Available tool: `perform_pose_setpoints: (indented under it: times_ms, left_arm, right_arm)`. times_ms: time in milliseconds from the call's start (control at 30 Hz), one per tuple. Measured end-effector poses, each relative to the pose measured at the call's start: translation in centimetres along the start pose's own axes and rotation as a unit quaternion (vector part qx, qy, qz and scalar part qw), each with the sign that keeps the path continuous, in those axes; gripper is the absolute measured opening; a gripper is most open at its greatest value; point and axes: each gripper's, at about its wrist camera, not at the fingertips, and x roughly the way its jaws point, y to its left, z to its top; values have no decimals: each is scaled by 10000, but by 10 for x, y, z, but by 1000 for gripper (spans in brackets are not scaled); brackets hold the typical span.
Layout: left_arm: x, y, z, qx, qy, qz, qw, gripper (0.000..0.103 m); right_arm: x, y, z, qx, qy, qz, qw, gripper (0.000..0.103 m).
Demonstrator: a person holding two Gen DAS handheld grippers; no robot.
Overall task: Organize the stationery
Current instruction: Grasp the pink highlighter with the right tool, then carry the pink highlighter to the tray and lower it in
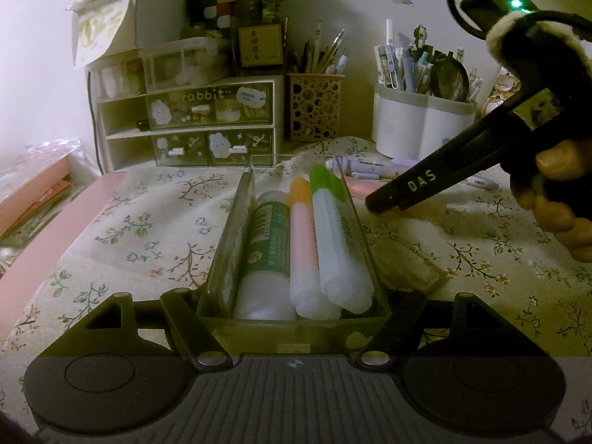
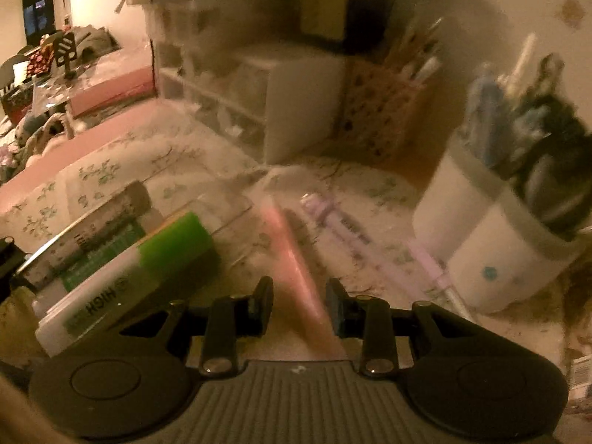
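The clear tray (image 1: 292,318) is clamped in the left gripper (image 1: 292,309); a glue bottle (image 1: 264,244), orange marker (image 1: 303,236) and green marker (image 1: 333,229) are held inside. A pink pen (image 2: 299,259) lies between the right gripper's (image 2: 299,303) parted jaws, ungripped. Pens fill the far white holder (image 1: 418,125).

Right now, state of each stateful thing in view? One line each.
clear tray: clamped at its near end by left gripper, holds three items
green highlighter: capped, lying in tray
orange highlighter: capped, lying in tray
glue tube: lying in tray
pink pen: on the cloth, between right gripper fingers, apparently not yet pinched
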Motion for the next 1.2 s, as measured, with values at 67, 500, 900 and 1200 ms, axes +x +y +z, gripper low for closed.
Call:
perform_pose_setpoints:
  times_ms: [67,500,900,1200]
  left_arm:
    - [0,0,0,-1,0,-1,10000,73]
    - [0,0,0,-1,0,1,10000,73]
    - [0,0,0,6,-6,-8,10000,73]
    - [0,0,0,7,-6,-8,10000,73]
  right_arm:
    - [2,0,0,124,93,135,9998,21]
    - [-13,-38,-19,2428,187,833,9663,21]
    - [-27,-42,-38,3552,34,1263,9262,21]
    - [-20,-62,-68,4703,-130,1983,8598,21]
